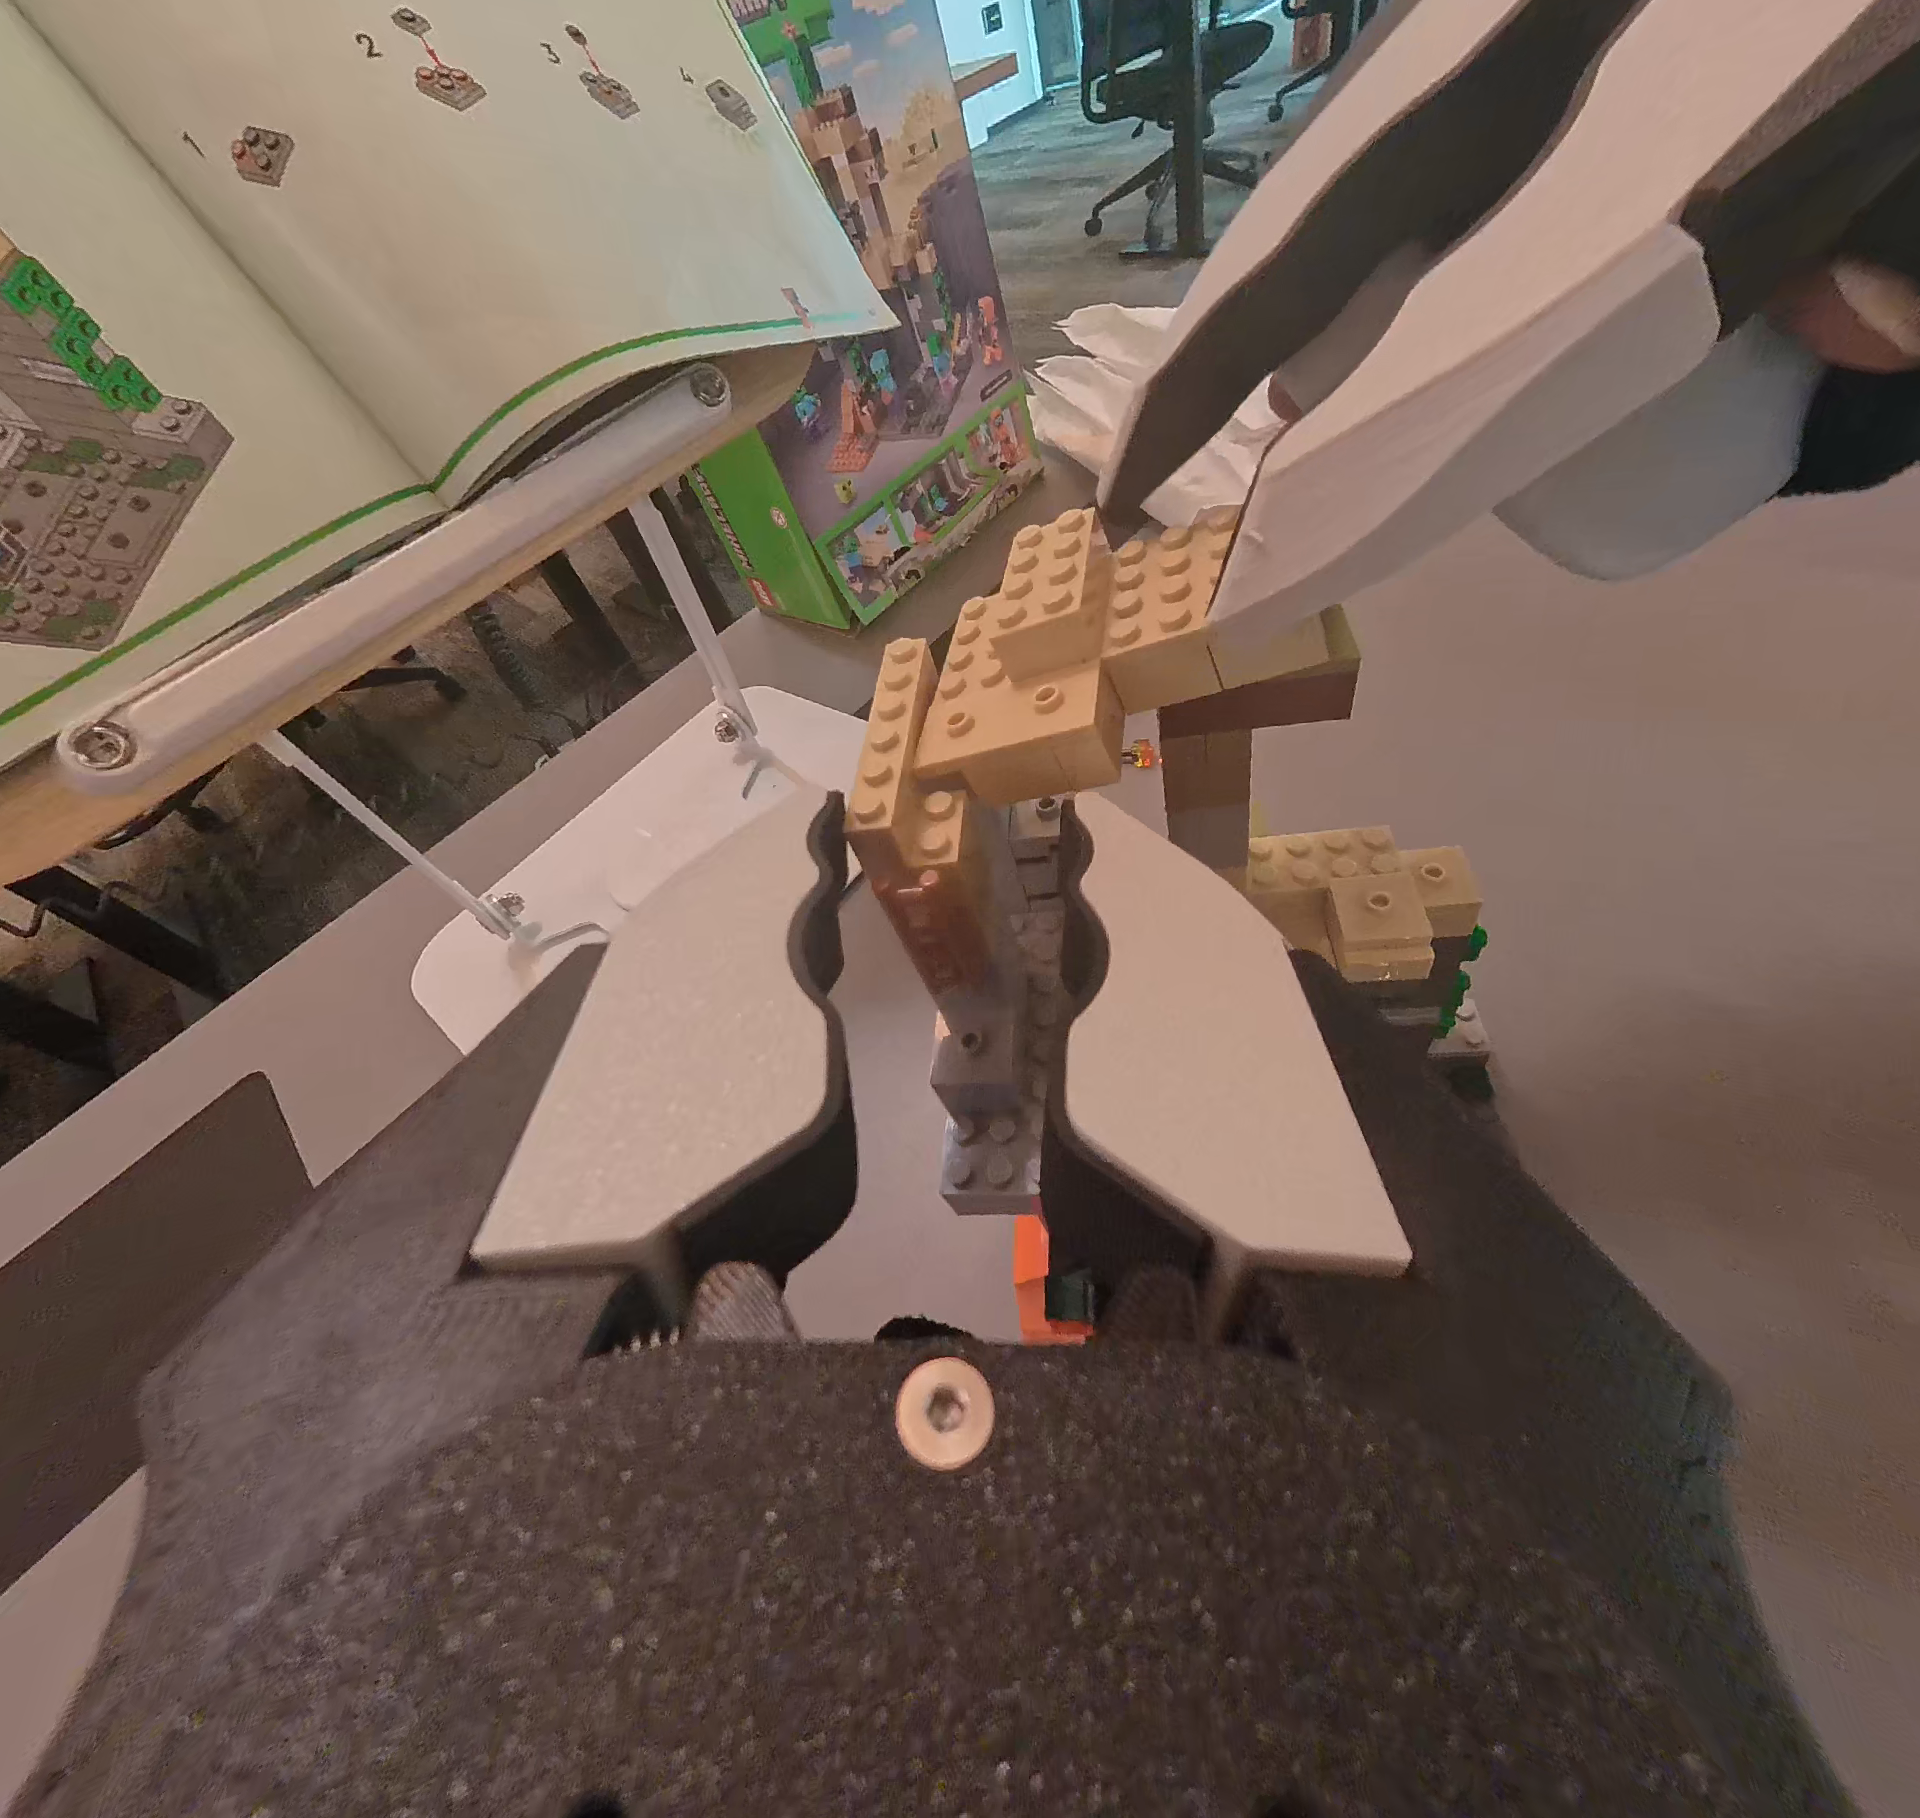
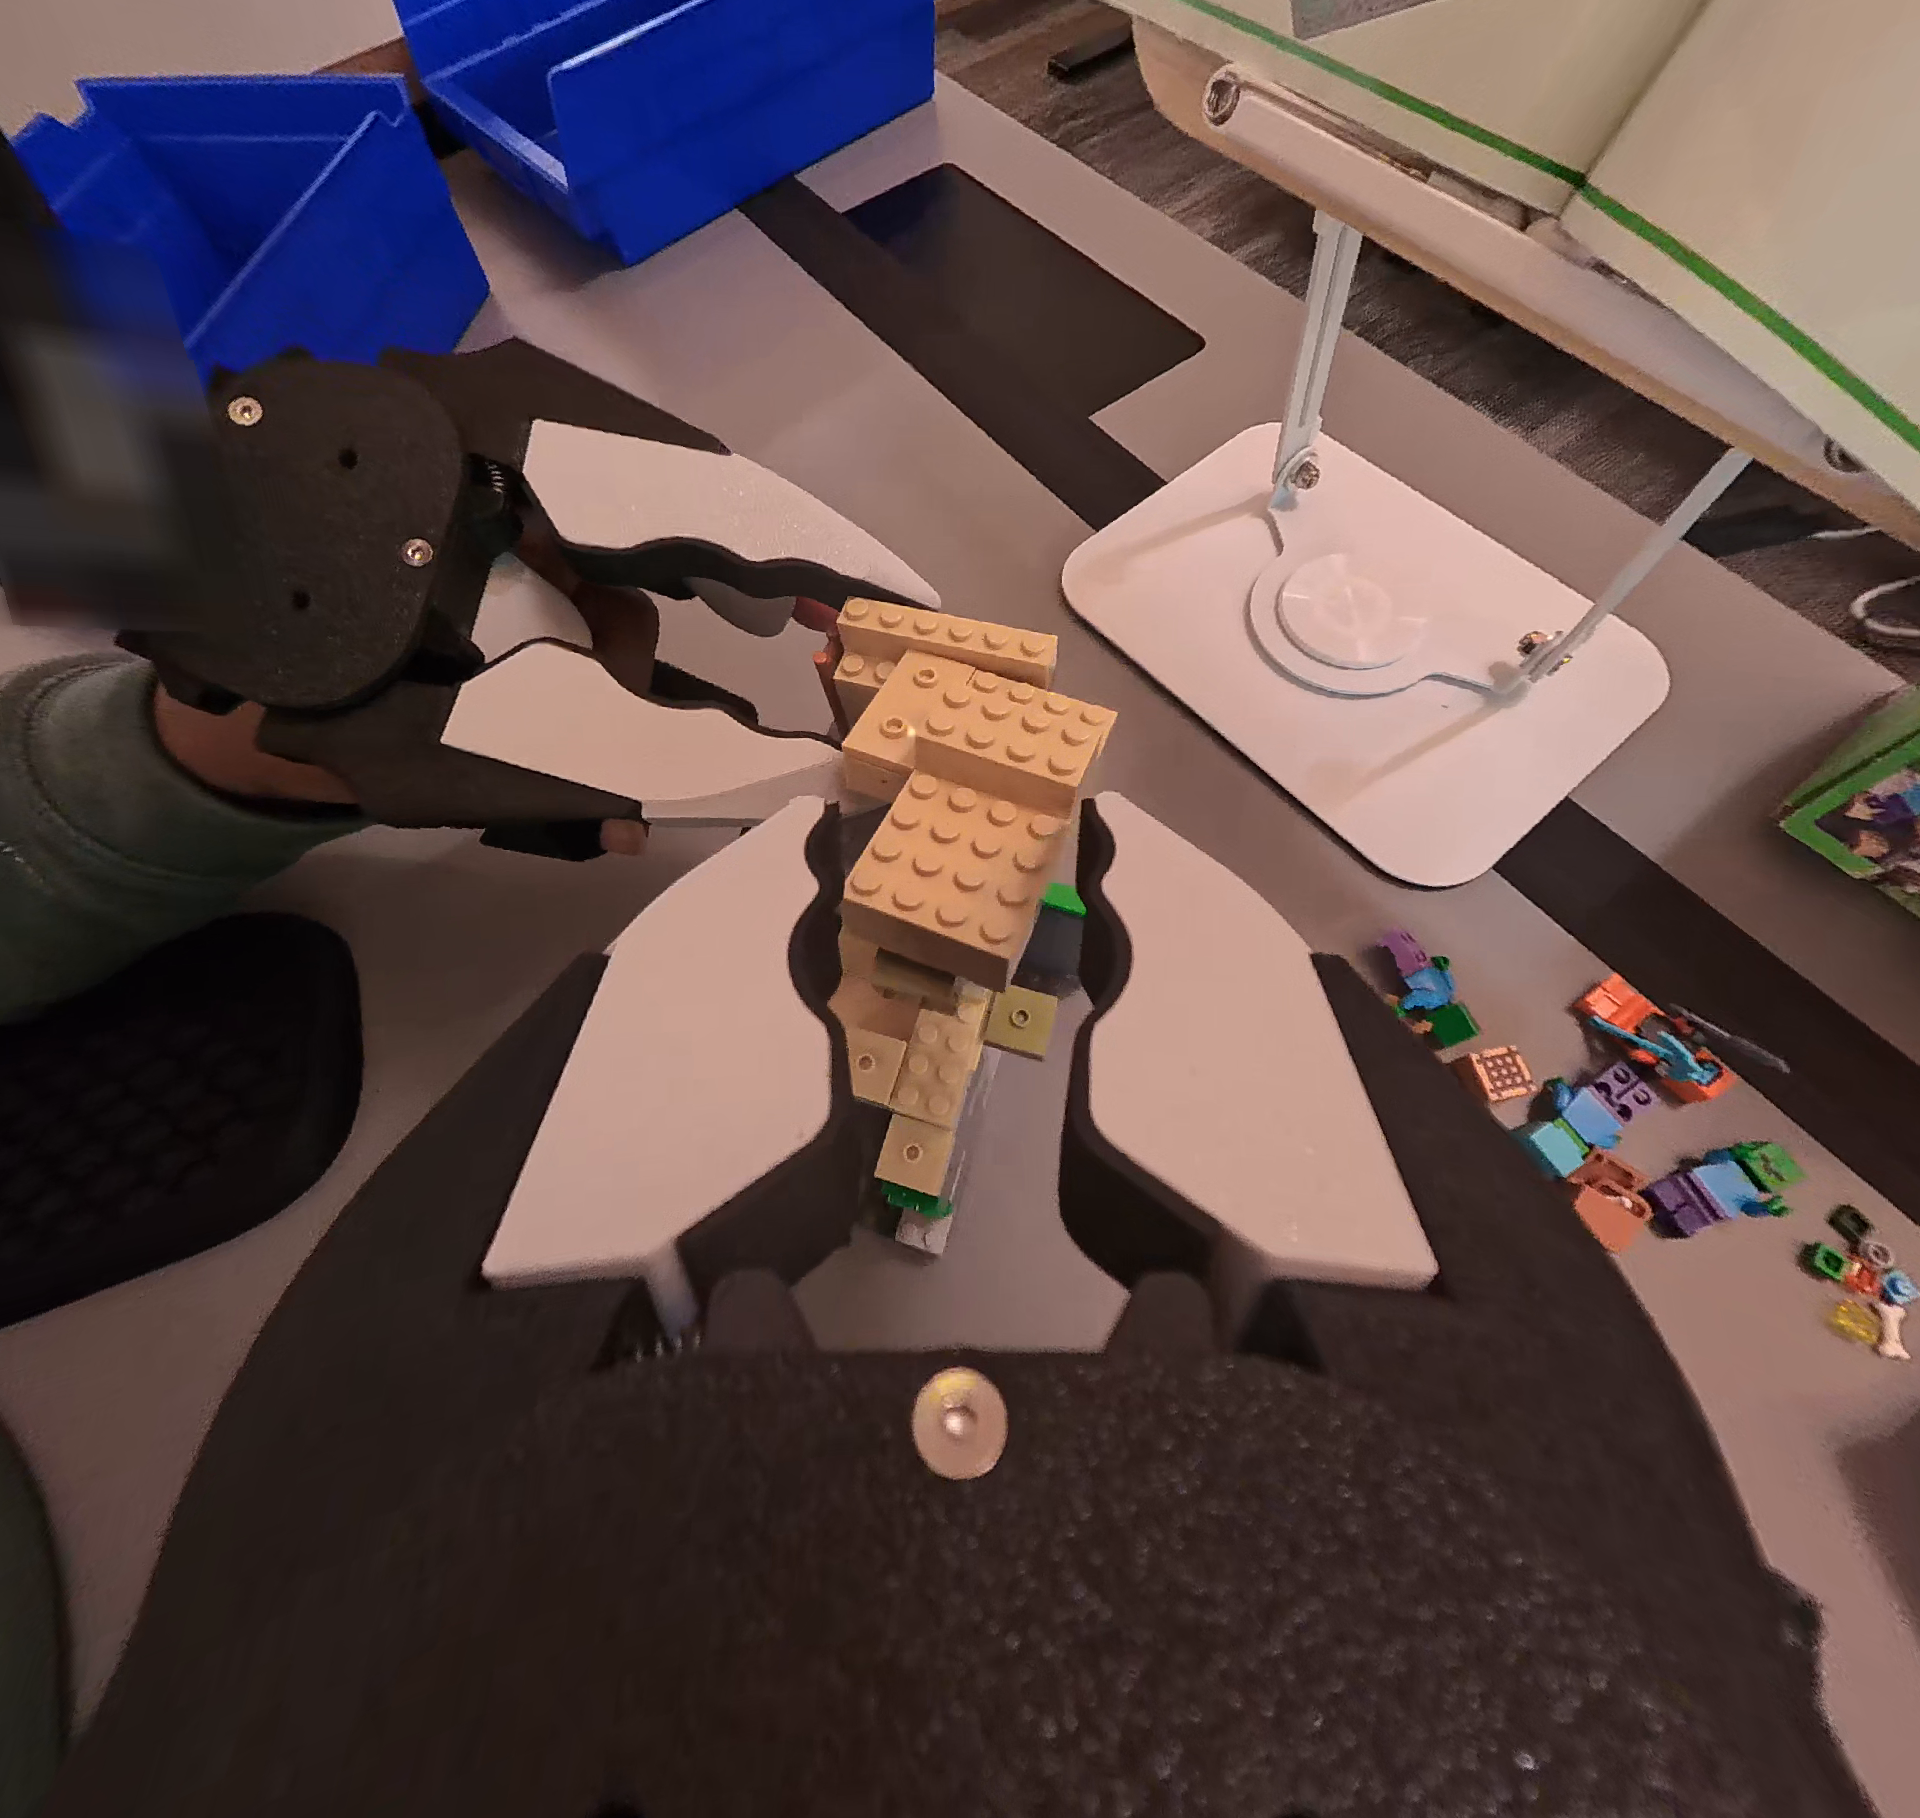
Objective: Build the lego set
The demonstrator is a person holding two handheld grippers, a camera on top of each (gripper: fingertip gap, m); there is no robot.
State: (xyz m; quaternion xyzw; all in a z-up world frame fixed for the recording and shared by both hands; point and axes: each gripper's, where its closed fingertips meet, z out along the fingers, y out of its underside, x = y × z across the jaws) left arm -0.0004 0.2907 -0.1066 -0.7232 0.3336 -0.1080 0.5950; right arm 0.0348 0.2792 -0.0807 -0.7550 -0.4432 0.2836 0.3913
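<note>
left wrist view: left gripper [image 1: 951, 901] clamped on the tall grey-brown side of the lego build [image 1: 1049, 667]; tan plates on top.
left view, other gripper: right gripper [image 1: 1174, 532] comes in from upper right, tips touching the tan top plates at the far side.
left view only: set box [image 1: 894, 314] standing behind the build, near the table's [image 1: 1662, 833] far edge; white crumpled bag [image 1: 1101, 355] beside it; office chairs [image 1: 1164, 75] beyond.
left view, booklet: open instruction booklet [image 1: 416, 210] on white stand [image 1: 582, 895], left of the build.
right wrist view: right gripper [image 2: 956, 885] jaws apart, straddling the top tan plate; gripped or only beside, cannot tell.
right view, other gripper: left gripper [image 2: 831, 688] at left, tips pinching the build's side.
right view only: two blue bins [image 2: 623, 85] toward the far left corner; loose minifigures and small parts [image 2: 1621, 1114] on the table, right side; dark mat [image 2: 156, 1093] at left.
</note>
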